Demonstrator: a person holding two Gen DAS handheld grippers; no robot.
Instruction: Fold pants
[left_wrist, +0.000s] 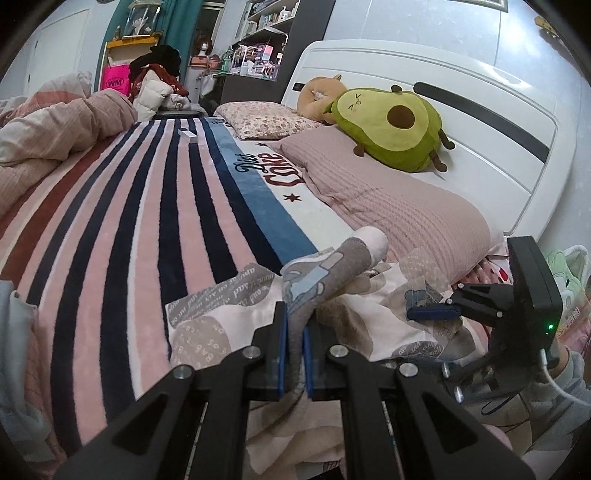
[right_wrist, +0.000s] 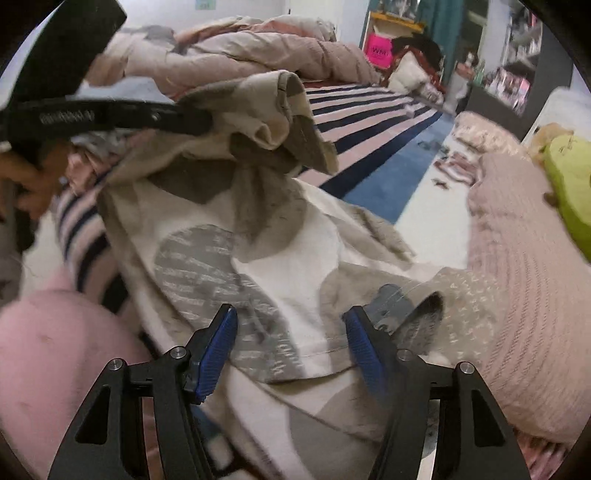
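The pants (right_wrist: 280, 236) are cream with grey and beige printed patches and lie crumpled on the striped blanket (left_wrist: 129, 229) near the pillows. My left gripper (left_wrist: 294, 332) is shut on a raised grey fold of the pants (left_wrist: 325, 273). In the right wrist view that same left gripper (right_wrist: 199, 123) holds the fabric up at the upper left. My right gripper (right_wrist: 291, 332) is open just above the pants' hem, with cloth lying under the gap and its blue pads (right_wrist: 221, 332) not pressing on it. In the left wrist view the right gripper (left_wrist: 421, 304) hovers low at the right.
A pink ribbed pillow (left_wrist: 399, 206) and an avocado plush (left_wrist: 391, 125) lie against the white headboard (left_wrist: 480, 92). A bunched duvet (left_wrist: 55, 125) fills the far left. A small white box (left_wrist: 188, 136) sits on the blanket. A person's hand (right_wrist: 33, 181) holds the left gripper.
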